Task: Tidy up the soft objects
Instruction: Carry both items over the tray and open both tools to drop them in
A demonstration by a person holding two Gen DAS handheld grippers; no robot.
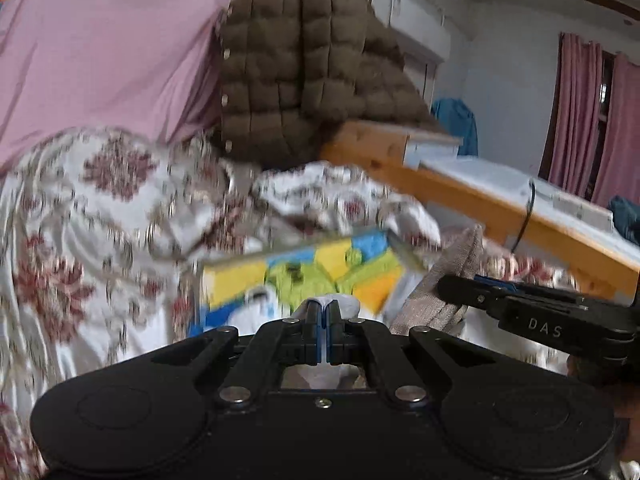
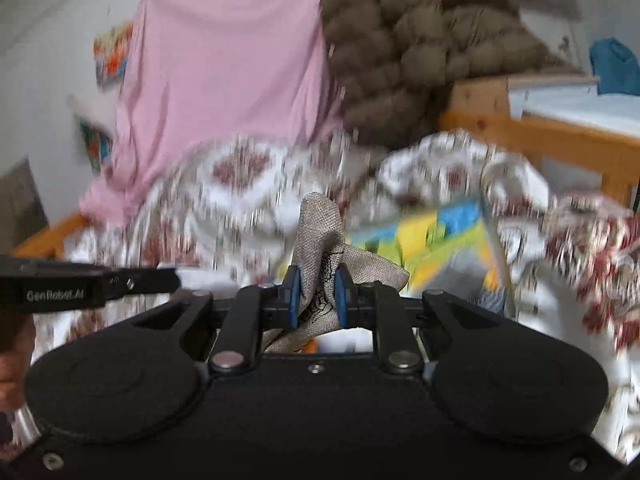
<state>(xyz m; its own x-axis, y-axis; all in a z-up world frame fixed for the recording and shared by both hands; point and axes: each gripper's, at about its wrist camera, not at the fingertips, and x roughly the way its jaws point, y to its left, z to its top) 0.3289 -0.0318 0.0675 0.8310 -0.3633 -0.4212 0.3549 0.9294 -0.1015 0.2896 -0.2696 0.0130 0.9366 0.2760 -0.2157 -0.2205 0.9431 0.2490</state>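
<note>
Beige woven cloth [image 2: 320, 240] bunched upright between the right tongs [image 2: 317, 300], clamped on it, left tongs [image 1: 321, 312] shut tight on a white fabric edge [image 1: 340, 304], both pointing slightly downward over the floral bedsheet [image 1: 100, 208], colourful box [image 1: 304, 272] just ahead, brown quilted jacket [image 1: 296, 60] and pink sheet [image 1: 100, 40] hanging beyond.

beige woven cloth [image 2: 320, 236] | bunched, upright | above floral bedding | colourful box just behind
</note>
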